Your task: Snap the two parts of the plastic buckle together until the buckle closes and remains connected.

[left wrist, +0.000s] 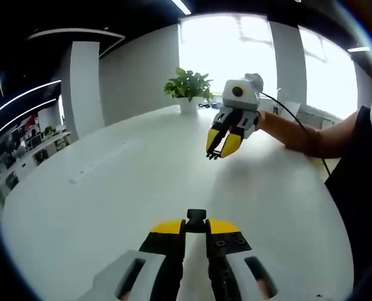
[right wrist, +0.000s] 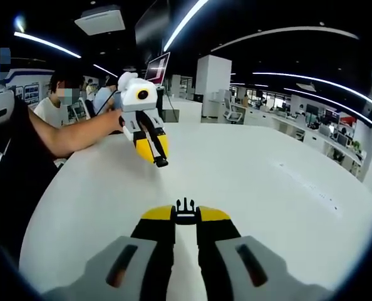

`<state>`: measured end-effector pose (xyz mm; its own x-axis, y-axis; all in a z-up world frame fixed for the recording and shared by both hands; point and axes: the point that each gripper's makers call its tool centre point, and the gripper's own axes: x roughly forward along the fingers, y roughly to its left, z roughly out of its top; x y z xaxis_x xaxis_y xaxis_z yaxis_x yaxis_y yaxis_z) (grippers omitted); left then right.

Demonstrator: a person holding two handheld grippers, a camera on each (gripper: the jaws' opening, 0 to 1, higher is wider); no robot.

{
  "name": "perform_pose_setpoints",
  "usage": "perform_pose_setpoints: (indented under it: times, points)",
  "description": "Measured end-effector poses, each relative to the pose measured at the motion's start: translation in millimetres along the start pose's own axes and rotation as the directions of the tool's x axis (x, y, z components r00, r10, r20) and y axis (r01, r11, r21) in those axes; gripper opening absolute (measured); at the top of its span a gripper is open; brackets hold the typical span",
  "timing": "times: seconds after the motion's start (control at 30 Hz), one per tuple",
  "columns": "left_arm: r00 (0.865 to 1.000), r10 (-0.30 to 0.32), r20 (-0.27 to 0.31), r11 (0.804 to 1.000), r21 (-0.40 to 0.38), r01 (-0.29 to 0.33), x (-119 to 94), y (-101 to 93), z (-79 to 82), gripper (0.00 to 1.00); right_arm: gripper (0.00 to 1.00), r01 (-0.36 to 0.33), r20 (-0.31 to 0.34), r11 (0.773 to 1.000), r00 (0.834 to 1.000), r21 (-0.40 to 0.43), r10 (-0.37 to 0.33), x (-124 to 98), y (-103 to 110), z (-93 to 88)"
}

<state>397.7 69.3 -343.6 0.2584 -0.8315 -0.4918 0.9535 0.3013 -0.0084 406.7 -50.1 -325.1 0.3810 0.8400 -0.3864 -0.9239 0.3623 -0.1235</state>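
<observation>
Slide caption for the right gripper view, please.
Right gripper shut on pronged black plastic buckle part above white table; left gripper held opposite.

Tabletop (left wrist: 111, 188): smooth white surface with a soft satin sheen, brightest toward its far edge by the windows. Left claw (left wrist: 196, 227): matt black plastic jaws with yellow, slightly glossy tips and grey moulded housings; it grips a black plastic buckle part (left wrist: 196, 216) with a dull finish. Right claw (right wrist: 185, 216): same matt black and yellow plastic, closed on a pronged black plastic buckle part (right wrist: 185, 205). Potted plant (left wrist: 188, 84) at the tabletop's far edge: matt green leaves in a smooth white pot.
</observation>
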Motion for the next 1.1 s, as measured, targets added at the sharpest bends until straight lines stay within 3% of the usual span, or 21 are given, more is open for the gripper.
perform_pose_setpoints:
  times: [0.5,0.77,1.1]
  points:
    - [0.999,-0.030,-0.023,0.999,0.028,0.031,4.2,-17.2,-0.5,0.11,0.11,-0.007,0.002,1.000,1.000,0.003,0.007,-3.5,6.9,-1.7]
    - [0.999,-0.028,-0.016,0.999,0.023,0.029,1.1,-16.9,-1.6,0.11,0.11,-0.022,0.002,1.000,1.000,-0.001,0.022,-3.7,14.8,-1.8]
    - [0.999,-0.032,-0.023,0.999,0.030,0.033,2.4,-20.2,-2.5,0.11,0.11,-0.016,0.002,1.000,1.000,0.003,0.016,-4.5,8.0,-4.1]
